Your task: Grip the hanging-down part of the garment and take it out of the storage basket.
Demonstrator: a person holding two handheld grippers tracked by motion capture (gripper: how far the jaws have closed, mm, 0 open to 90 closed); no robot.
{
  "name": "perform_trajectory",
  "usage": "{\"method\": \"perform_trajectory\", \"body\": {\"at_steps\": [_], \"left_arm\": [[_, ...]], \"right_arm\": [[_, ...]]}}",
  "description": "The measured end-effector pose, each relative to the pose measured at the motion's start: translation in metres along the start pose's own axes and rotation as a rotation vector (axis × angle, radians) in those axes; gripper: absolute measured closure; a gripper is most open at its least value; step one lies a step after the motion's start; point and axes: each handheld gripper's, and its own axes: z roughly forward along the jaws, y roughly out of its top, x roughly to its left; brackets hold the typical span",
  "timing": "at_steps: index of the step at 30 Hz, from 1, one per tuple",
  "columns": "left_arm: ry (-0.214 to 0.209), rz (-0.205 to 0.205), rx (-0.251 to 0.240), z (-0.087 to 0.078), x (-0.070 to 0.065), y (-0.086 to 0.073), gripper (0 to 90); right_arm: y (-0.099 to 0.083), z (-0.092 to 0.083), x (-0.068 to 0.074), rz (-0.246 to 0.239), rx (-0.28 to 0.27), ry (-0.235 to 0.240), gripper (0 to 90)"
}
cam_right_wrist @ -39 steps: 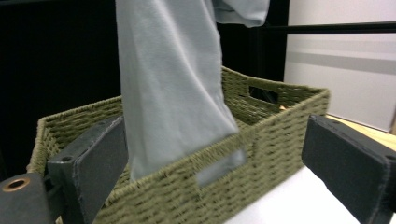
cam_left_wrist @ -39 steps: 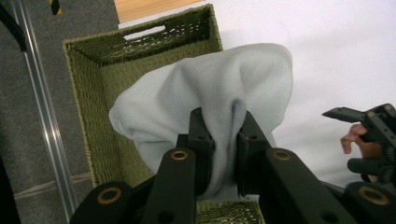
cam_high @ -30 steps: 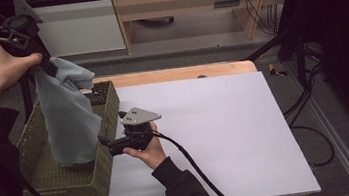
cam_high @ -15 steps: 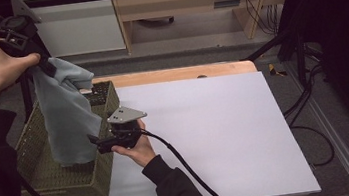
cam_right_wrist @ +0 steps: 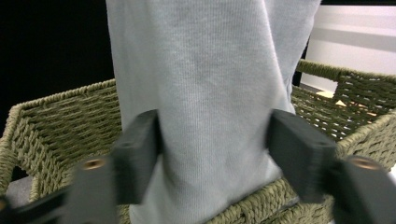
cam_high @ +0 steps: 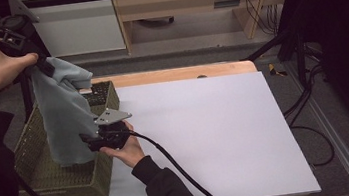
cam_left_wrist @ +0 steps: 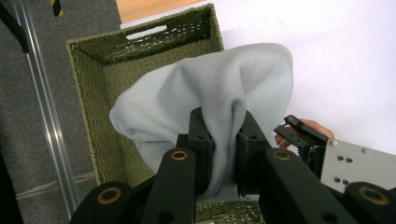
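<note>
A pale grey knitted cloth (cam_high: 64, 116) hangs down into a green woven basket (cam_high: 35, 170) at the table's left edge. My left gripper (cam_high: 43, 63) is held high above the basket and is shut on the cloth's top fold (cam_left_wrist: 224, 140). My right gripper (cam_high: 87, 140) is at the basket's near right wall, open, its jaws standing either side of the cloth's hanging lower part (cam_right_wrist: 205, 121). The cloth's bottom end is hidden inside the basket (cam_right_wrist: 56, 126).
A white table top (cam_high: 206, 129) stretches right of the basket, with a wooden strip (cam_high: 174, 74) along its far edge. Cables (cam_high: 309, 106) and a metal rail (cam_high: 339, 143) lie on the floor at the right. A wooden cabinet (cam_high: 181, 1) stands beyond the table.
My right gripper has moved left from the table to the basket's wall, and its jaws now straddle the hanging cloth. The left gripper stays high with the cloth.
</note>
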Motion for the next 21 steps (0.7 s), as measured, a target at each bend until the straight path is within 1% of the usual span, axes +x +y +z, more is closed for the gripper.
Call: {"method": "perform_trajectory", "body": {"at_steps": [1,2,5,6,7,10,11,12,13,14,16,17,18,19,20,21], "left_arm": [[0.0,-0.001,0.0,0.001,0.0,0.0,79.0],[0.001,-0.004,0.002,0.001,0.0,0.0,79.0],[-0.001,0.001,0.005,0.002,0.0,0.0,79.0],[-0.001,0.0,0.003,0.003,-0.001,0.0,79.0],[-0.001,0.0,0.003,0.003,-0.001,0.0,79.0],[0.0,0.0,0.003,0.003,-0.002,0.001,79.0],[-0.001,0.001,0.001,0.003,-0.003,0.001,79.0],[-0.002,0.0,0.001,0.002,-0.003,0.001,79.0],[-0.002,-0.002,-0.002,0.002,-0.003,0.0,79.0],[-0.002,-0.002,-0.003,0.002,-0.003,0.0,79.0],[-0.003,-0.005,-0.008,0.002,-0.002,-0.001,79.0],[-0.003,-0.005,-0.008,0.002,-0.002,-0.001,79.0],[-0.001,-0.006,-0.01,0.001,-0.001,-0.002,79.0],[-0.004,-0.007,-0.01,0.0,-0.001,-0.003,79.0],[-0.006,-0.009,-0.014,-0.001,0.0,-0.004,79.0],[-0.006,-0.009,-0.014,-0.001,0.0,-0.004,79.0]], "right_arm": [[0.0,0.0,-0.001,0.001,0.013,-0.001,49.6],[-0.001,0.0,-0.002,0.001,0.014,0.001,54.8],[0.0,-0.001,-0.004,-0.001,0.026,-0.001,75.2],[0.0,-0.002,-0.004,-0.007,0.022,0.008,80.6],[0.001,-0.004,-0.004,-0.007,0.031,0.01,83.8],[0.003,-0.006,-0.004,-0.005,0.037,0.033,85.6],[0.003,-0.008,-0.004,-0.018,0.039,0.037,85.7],[0.003,-0.009,-0.004,-0.016,0.041,0.047,85.9],[0.004,-0.011,-0.005,-0.033,0.04,0.047,85.9],[0.004,-0.012,-0.005,-0.033,0.036,0.052,86.0],[0.007,-0.018,-0.006,-0.036,0.037,0.051,86.1],[0.007,-0.018,-0.006,-0.036,0.037,0.051,86.1],[0.01,-0.025,-0.009,-0.028,0.031,0.05,86.2],[0.011,-0.028,-0.011,-0.031,0.032,0.045,86.2],[0.013,-0.032,-0.014,-0.026,0.023,0.047,86.3],[0.015,-0.037,-0.016,-0.024,0.017,0.04,86.3]]}}
